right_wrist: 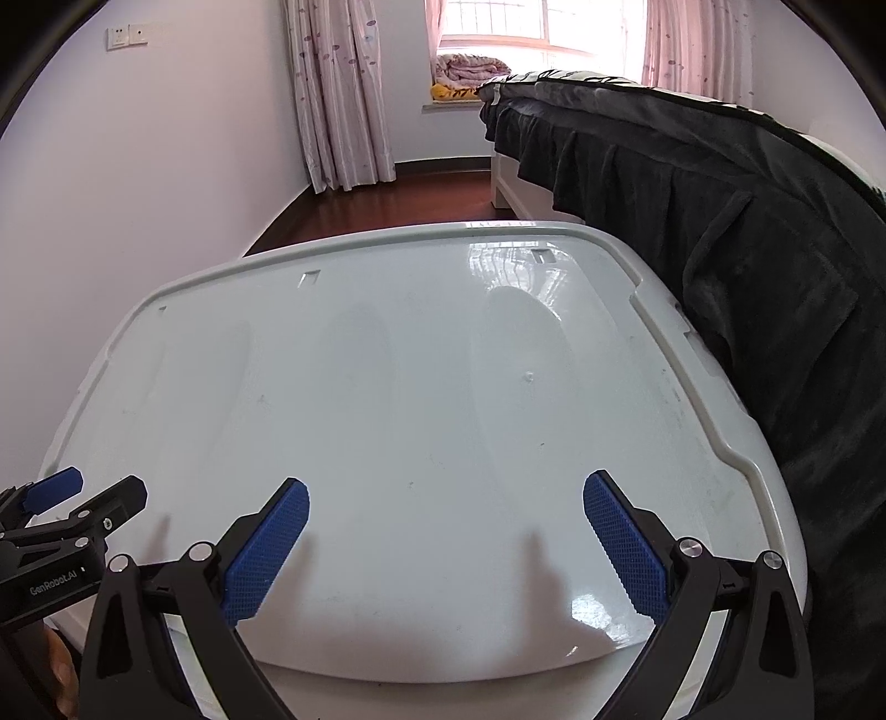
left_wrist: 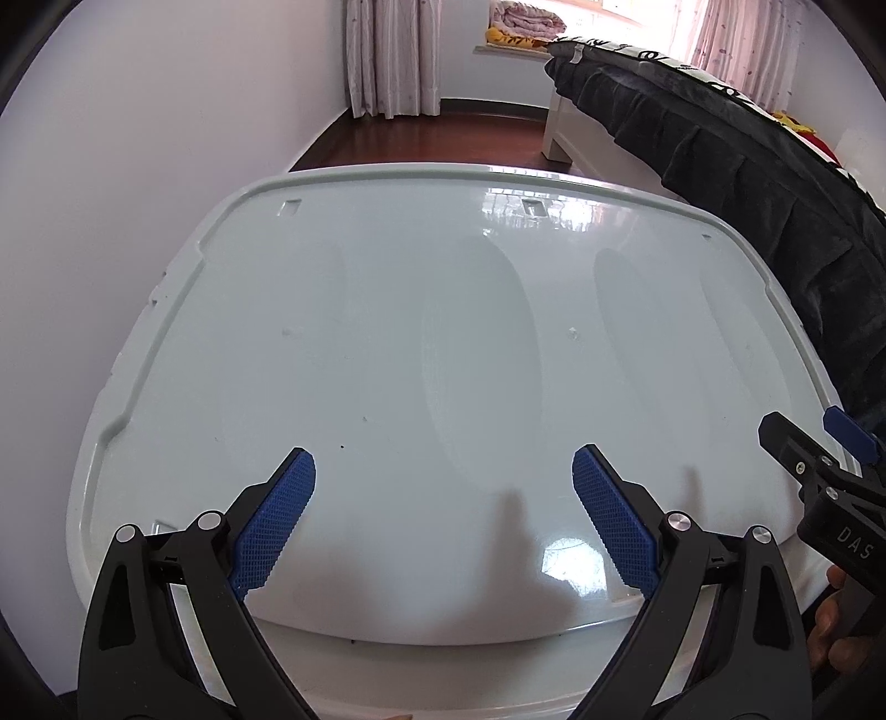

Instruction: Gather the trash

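No trash is seen on the white lid (left_wrist: 443,343), so the collecting is judged either finished here or not yet begun; the pictures cannot settle which, and no trash can be located. The left gripper (left_wrist: 443,471) and the right gripper (right_wrist: 446,501) are both held wide open above the lid, with nothing between the fingers. Wall sockets (right_wrist: 127,36) are shown only by the right view, while the person's hand (left_wrist: 830,626) is seen best in the left view.

A home bedroom: bed (right_wrist: 692,183) draped in dark cover, pink curtains (right_wrist: 338,94) at window (right_wrist: 542,27), folded quilt (right_wrist: 470,69) on sill, wooden floor (right_wrist: 398,205).
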